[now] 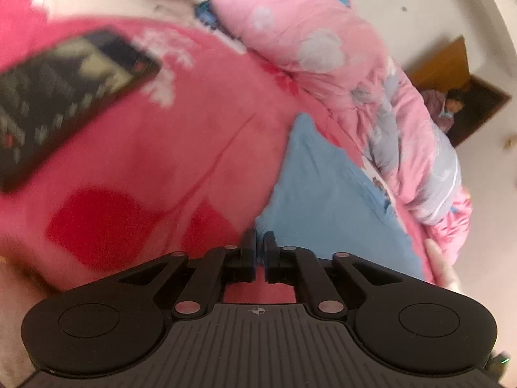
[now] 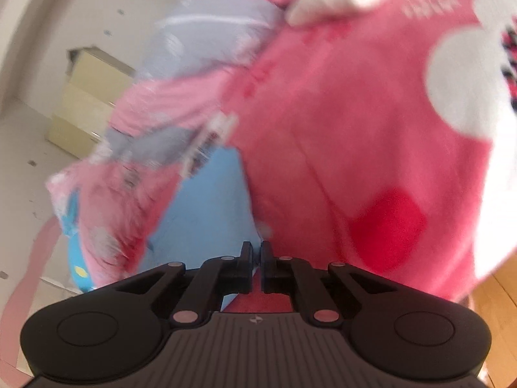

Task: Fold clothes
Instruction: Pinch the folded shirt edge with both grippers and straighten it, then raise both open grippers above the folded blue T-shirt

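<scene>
Blue garment (image 1: 326, 200) — plain pale-blue cloth, lying on the bed between a pink blanket (image 1: 155, 148) and a bunched pink floral quilt (image 1: 349, 74). Its near edge runs right up to both tools; in the right wrist view the same cloth (image 2: 206, 207) sits left of the blanket, its lower hem at the fingertips

Handling, as judged: soft, light, limp. Will drape and sag wherever it is not supported; no stiffness to carry a fold. Not fragile. A thin hem could slip from a shallow pinch, so take a good bite of the edge, ideally at two corners well apart, and keep it taut between them

Left gripper (image 1: 260, 242) — jaws drawn in to a narrow slit, a sliver of blue showing between them; reads as a pinch on the hem

Right gripper (image 2: 256, 252) — jaws likewise nearly together, blue cloth at the slit; also seems pinched on the edge, though blur makes the contact hard to confirm

Surroundings: blanket fleecy, with red patches and white print; it could drag along with the garment. Dark patterned item (image 1: 64, 103) lies on the blanket, well clear. A blurred hand (image 1: 442, 265) shows at the quilt's lower right edge
</scene>
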Available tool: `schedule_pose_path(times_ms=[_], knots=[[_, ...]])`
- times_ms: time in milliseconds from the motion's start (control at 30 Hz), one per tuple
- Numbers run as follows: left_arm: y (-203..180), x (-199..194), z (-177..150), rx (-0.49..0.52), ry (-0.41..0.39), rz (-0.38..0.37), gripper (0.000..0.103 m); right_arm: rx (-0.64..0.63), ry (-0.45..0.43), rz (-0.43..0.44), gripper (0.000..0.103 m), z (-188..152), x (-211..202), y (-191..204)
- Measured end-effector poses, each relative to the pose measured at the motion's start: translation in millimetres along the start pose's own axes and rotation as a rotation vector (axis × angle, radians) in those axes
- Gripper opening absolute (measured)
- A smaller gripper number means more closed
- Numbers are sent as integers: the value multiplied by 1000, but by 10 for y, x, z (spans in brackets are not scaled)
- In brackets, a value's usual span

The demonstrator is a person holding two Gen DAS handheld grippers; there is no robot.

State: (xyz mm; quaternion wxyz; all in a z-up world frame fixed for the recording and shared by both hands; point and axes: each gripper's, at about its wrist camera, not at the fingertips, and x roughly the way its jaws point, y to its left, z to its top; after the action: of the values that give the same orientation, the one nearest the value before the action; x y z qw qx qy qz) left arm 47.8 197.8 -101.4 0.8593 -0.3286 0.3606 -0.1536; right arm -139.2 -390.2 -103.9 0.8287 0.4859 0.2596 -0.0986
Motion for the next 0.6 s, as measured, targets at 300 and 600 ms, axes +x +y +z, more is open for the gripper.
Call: schedule_pose_path(times_ms=[300,600], knots=[[-284,-342,27,192,-140,109,24,-209,-86,-89,27,-25,-321,385],[-1006,272,-345,542,41,246,35,-499,13,-30,27,-428,158,1035]])
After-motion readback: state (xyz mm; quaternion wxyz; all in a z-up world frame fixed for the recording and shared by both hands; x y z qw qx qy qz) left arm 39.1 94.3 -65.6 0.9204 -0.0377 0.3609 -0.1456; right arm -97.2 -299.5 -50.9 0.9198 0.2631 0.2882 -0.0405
